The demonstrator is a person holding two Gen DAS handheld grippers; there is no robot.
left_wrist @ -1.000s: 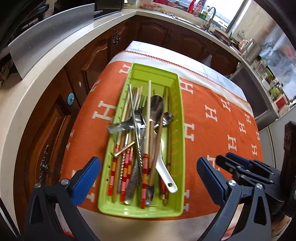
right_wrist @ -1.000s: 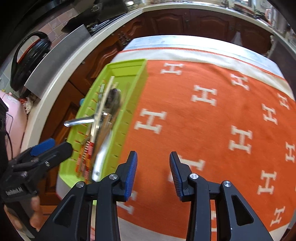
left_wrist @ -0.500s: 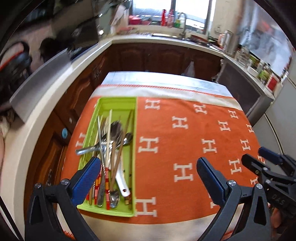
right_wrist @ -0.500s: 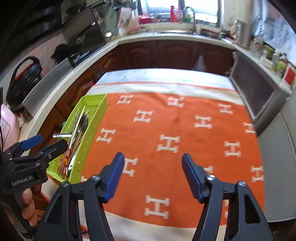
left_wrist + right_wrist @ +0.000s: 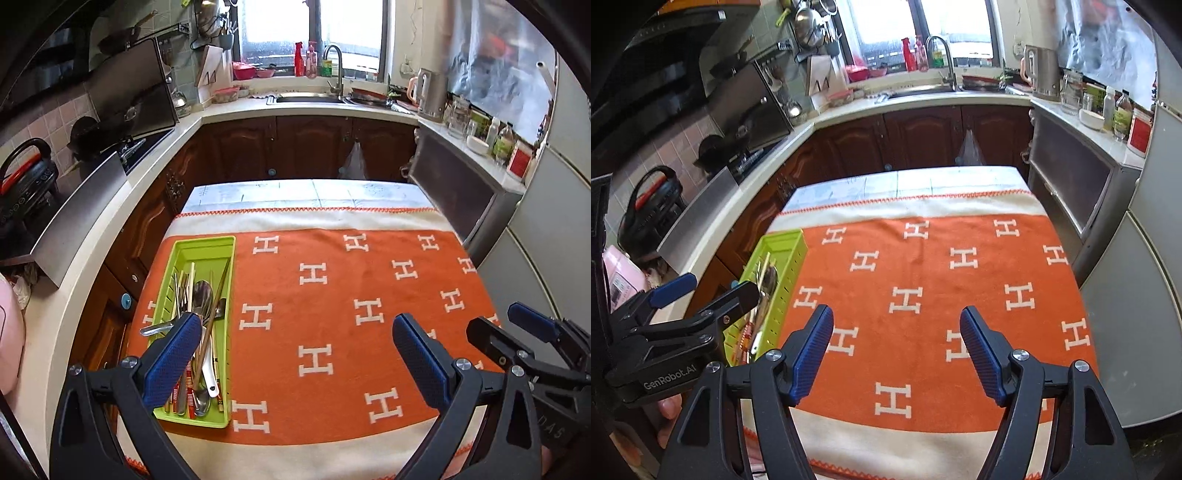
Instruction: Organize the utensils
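A lime green utensil tray [image 5: 207, 245] lies at the left edge of the table, on an orange cloth with white H marks [image 5: 332, 306]. It holds several spoons, chopsticks and other utensils [image 5: 201, 299] in a loose pile. The tray also shows in the right wrist view [image 5: 792, 254]. My left gripper [image 5: 295, 354] is open and empty, raised above the near side of the table, right of the tray. My right gripper [image 5: 897, 350] is open and empty above the near middle of the cloth. Each gripper shows in the other's view.
Kitchen counters with dark wooden cabinets [image 5: 310, 147] surround the table. A sink and tap [image 5: 334, 86] stand at the back under the window. A stove [image 5: 129, 147] is on the left, and a kettle [image 5: 430, 92] and jars are on the right counter.
Both grippers have pulled back and up from the tray, so the whole table and kitchen now show. The right gripper's jaws have opened wider. The utensils stay in the tray.
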